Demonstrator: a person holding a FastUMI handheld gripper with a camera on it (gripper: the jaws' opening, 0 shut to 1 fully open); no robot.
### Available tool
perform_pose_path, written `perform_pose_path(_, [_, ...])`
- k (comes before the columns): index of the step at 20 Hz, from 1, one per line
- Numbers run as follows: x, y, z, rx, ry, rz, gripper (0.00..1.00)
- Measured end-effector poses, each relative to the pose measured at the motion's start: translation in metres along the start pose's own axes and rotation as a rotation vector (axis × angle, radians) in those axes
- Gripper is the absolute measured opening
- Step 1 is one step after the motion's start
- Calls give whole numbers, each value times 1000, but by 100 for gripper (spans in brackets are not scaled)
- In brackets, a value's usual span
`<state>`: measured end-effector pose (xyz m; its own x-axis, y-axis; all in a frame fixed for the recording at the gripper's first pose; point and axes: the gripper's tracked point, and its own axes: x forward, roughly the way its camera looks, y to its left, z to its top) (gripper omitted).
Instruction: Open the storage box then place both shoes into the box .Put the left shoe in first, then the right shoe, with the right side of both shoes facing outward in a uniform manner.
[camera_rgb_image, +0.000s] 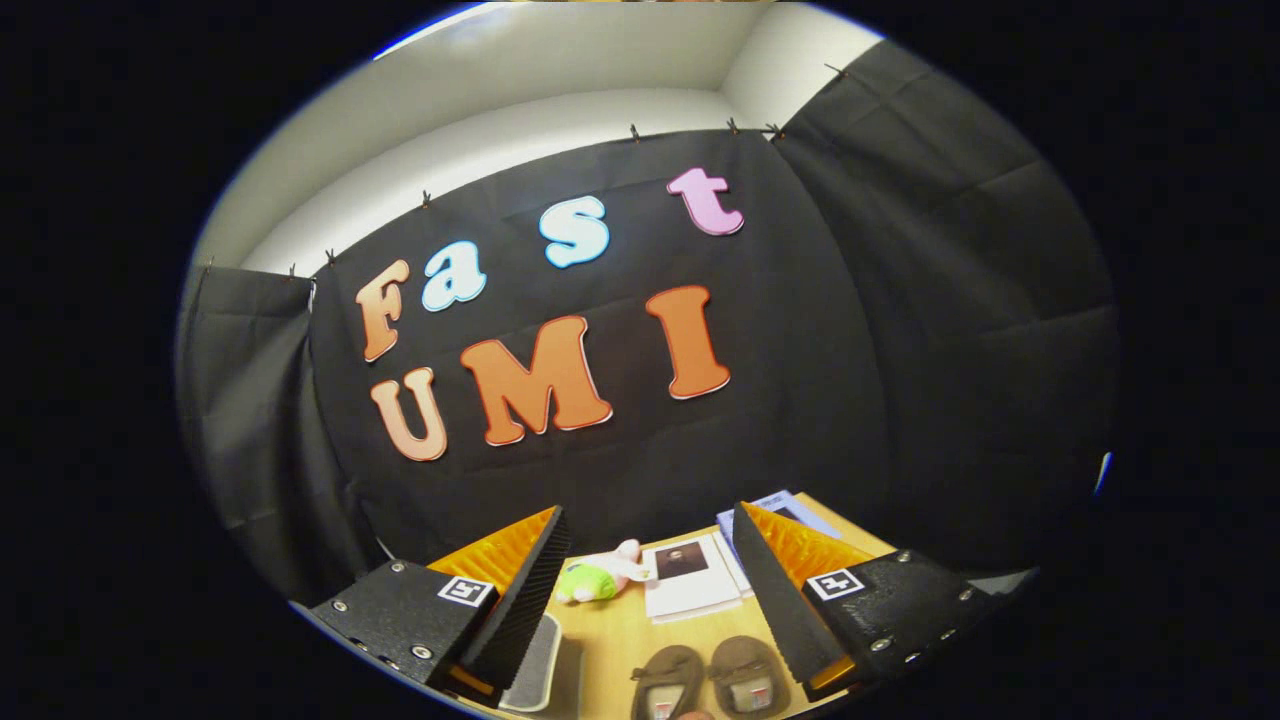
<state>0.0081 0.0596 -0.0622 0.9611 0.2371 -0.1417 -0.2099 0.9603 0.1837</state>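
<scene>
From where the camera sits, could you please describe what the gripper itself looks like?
The gripper has two wedge-shaped fingers with ribbed inner faces, tapering to points. Each sits on a speckled black block fixed with small silver screws and carrying a square black-and-white marker.

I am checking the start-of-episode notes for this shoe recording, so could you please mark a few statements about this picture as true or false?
1. The hand-held gripper is open, its fingers apart and holding nothing. True.
2. A pair of brown shoes lies side by side on the wooden table, between the fingers. True.
3. One shoe is already clamped between the fingers. False: both shoes lie on the table, untouched.
4. A soft toy lies beyond the shoes, near the black cloth wall. True.
5. The papers lie on top of the shoes. False: they lie apart, further back on the table beside the toy.
</scene>
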Motion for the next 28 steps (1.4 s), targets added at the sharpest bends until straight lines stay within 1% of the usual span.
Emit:
perform_pose_path(4, [17,9,-37,70,89,45,98])
perform_pose_path(12, [39,31,-125,143,278,108,98])
perform_pose_path(16, [44,44,-179,189,397,139,98])
perform_pose_path(20, [41,66,-226,240,505,196,98])
perform_pose_path(22, [40,73,-248,259,554,212,98])
perform_pose_path(24, [38,80,-263,290,589,234,98])
perform_pose_path(28, [36,94,-280,369,616,276,98])
